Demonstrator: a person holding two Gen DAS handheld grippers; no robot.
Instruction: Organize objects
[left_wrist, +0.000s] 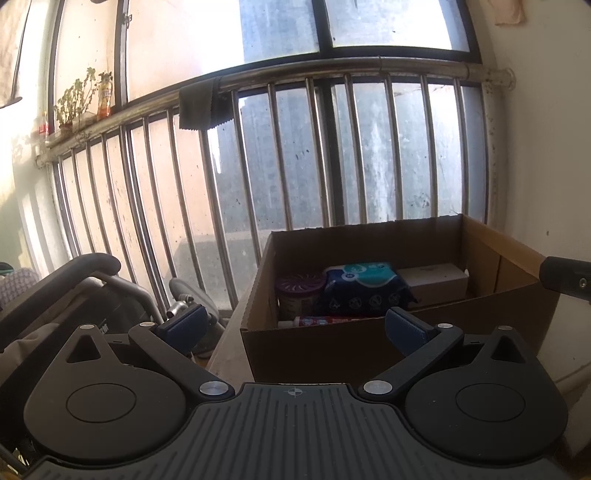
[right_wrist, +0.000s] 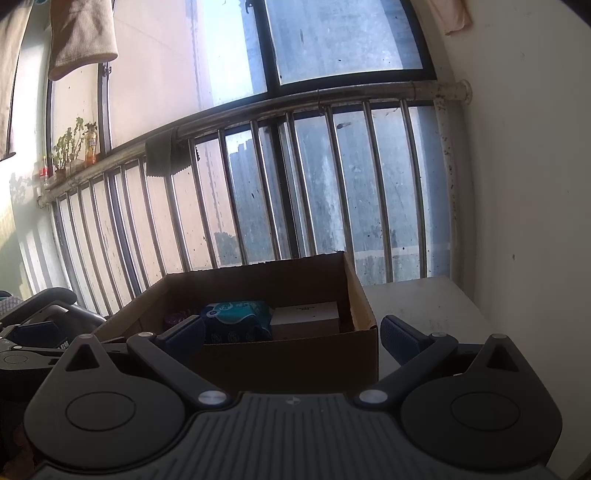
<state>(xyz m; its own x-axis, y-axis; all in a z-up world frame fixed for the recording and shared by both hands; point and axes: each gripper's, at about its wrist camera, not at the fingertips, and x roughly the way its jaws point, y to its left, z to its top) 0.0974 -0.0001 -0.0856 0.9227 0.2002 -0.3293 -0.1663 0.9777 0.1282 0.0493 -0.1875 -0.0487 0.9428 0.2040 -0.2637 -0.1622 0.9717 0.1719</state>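
An open cardboard box (left_wrist: 317, 347) sits on a pale table by the railing. Inside lie a blue tissue pack (left_wrist: 365, 284), a purple-lidded round container (left_wrist: 300, 295), a white carton (left_wrist: 436, 280) and a red-and-white toothpaste tube (left_wrist: 325, 320). My left gripper (left_wrist: 295, 325) hovers open just short of the box's near wall, nothing between its fingers. In the right wrist view the same box (right_wrist: 295, 362) holds the tissue pack (right_wrist: 236, 317) and carton (right_wrist: 306, 317). My right gripper (right_wrist: 293, 334) is open and empty in front of it.
A metal railing (left_wrist: 295, 155) and window stand right behind the box. A white wall (right_wrist: 524, 221) closes the right side. Bare tabletop (right_wrist: 417, 306) lies right of the box. A wheelchair-like frame with black handles (left_wrist: 74, 280) is at the left. The other gripper's tip (left_wrist: 565, 278) pokes in at right.
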